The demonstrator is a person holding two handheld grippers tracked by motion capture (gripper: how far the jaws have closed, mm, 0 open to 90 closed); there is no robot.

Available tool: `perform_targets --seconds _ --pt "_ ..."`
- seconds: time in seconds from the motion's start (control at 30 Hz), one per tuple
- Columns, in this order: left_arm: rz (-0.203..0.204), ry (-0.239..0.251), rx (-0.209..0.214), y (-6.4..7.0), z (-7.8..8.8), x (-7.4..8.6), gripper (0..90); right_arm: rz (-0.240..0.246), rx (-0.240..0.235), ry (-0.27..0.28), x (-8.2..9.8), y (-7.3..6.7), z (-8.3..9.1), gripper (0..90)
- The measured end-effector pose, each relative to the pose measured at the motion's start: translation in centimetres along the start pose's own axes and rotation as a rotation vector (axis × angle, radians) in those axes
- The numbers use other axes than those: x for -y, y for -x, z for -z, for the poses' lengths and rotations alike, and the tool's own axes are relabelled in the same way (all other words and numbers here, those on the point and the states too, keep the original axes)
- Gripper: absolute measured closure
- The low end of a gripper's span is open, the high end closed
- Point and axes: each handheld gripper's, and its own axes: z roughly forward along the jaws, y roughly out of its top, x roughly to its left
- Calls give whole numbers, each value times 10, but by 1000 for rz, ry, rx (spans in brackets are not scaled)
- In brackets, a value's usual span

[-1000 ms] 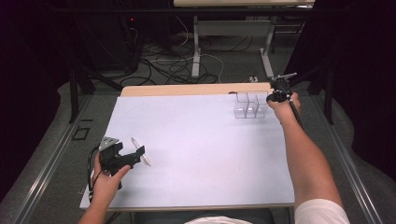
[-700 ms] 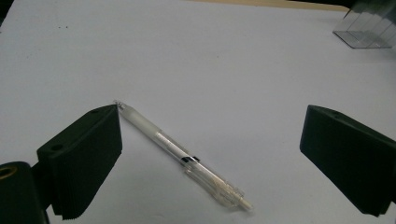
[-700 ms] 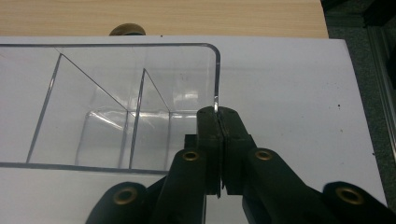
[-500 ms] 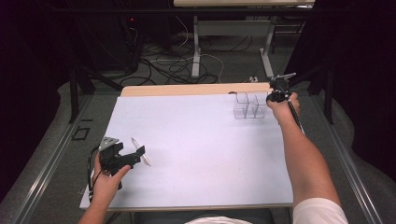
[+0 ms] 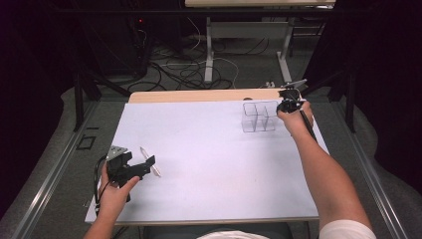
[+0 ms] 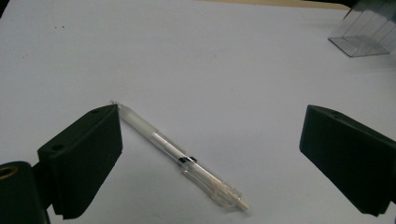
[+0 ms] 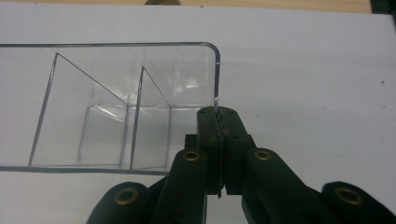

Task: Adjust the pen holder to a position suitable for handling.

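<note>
My right tool pinches the clear organizer's near-right wall at the bench's far right; my left tool straddles the pen, spread, pickup apparently pending.

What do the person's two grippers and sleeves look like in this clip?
Both are black handheld tools. The left claw has two broad, blocky black pads, a grey three-cornered plate on top and a black cable looping below the hand. The right claw has slim black jaws on linkage arms with brass-coloured rivets. A short white sleeve shows at the right shoulder.
</note>
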Motion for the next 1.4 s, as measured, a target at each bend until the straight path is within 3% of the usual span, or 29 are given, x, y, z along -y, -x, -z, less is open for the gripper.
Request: perform_targets --seconds 0.37,0.53,0.83,1.0,1.2,1.33,1.4 --pt "-3 -11 3 1 -1 0 60 9 -13 -35 19 -51 10 894" --pt "-3 -9 2 1 -1 0 60 -1 -44 -25 27 -66 13 890" --pt "-4 -11 1 1 -1 0 60 49 -93 -29 39 -85 19 887" --pt "-5 -8 2 1 0 0 60 41 -129 -24 41 -83 20 860" --pt "-6 -10 0 1 0 0 60 49 -188 32 39 -71 32 790" --pt "-7 -12 -2 1 0 0 60 59 -245 126 40 -61 40 791" --pt "-7 -13 -4 1 0 0 61 73 -252 161 43 -55 42 812"
